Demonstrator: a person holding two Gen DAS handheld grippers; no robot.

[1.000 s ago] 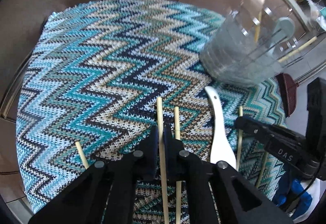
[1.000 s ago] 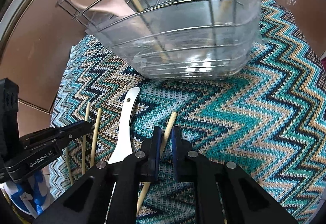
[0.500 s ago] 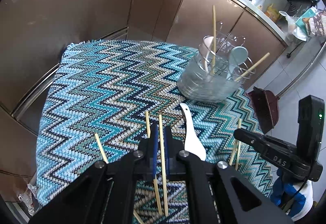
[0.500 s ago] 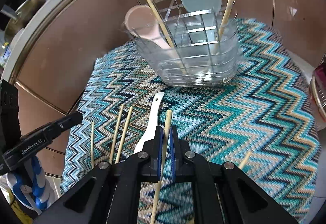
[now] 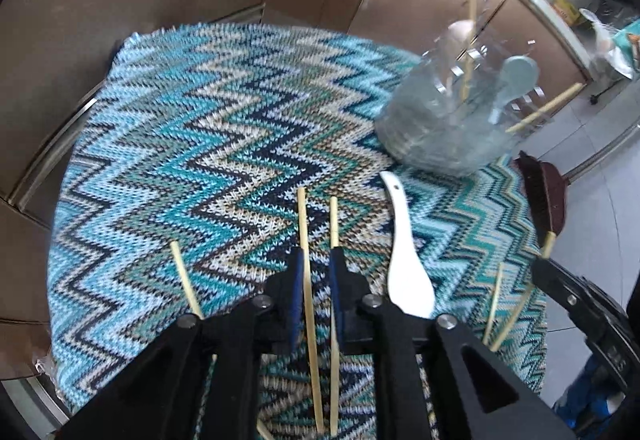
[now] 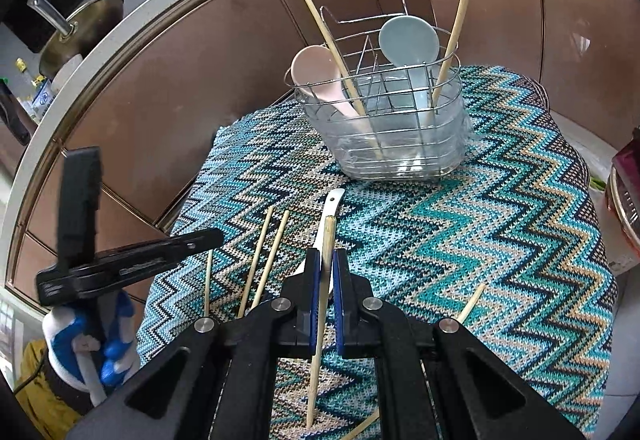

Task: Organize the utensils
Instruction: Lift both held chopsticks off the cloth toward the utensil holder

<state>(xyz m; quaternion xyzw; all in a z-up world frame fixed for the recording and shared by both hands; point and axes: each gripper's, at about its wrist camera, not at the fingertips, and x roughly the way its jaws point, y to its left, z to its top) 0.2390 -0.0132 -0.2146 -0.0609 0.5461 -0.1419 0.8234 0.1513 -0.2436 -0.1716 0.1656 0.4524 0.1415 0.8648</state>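
While two spoons and two chopsticks stand in the basket [image 6: 384, 127], right gripper [image 6: 326, 292] pinching a chopstick [image 6: 325, 272]; left gripper [image 5: 316, 292] slightly spread around another [image 5: 306, 260]; white spoon [image 5: 406, 264] and more sticks left near the basket.

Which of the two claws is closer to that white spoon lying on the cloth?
Right. The right claw sits right beside the white spoon, holding a chopstick over it; the left claw hovers farther off, past two other chopsticks.

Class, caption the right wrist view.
Right gripper grips a chopstick before the wire utensil caddy.
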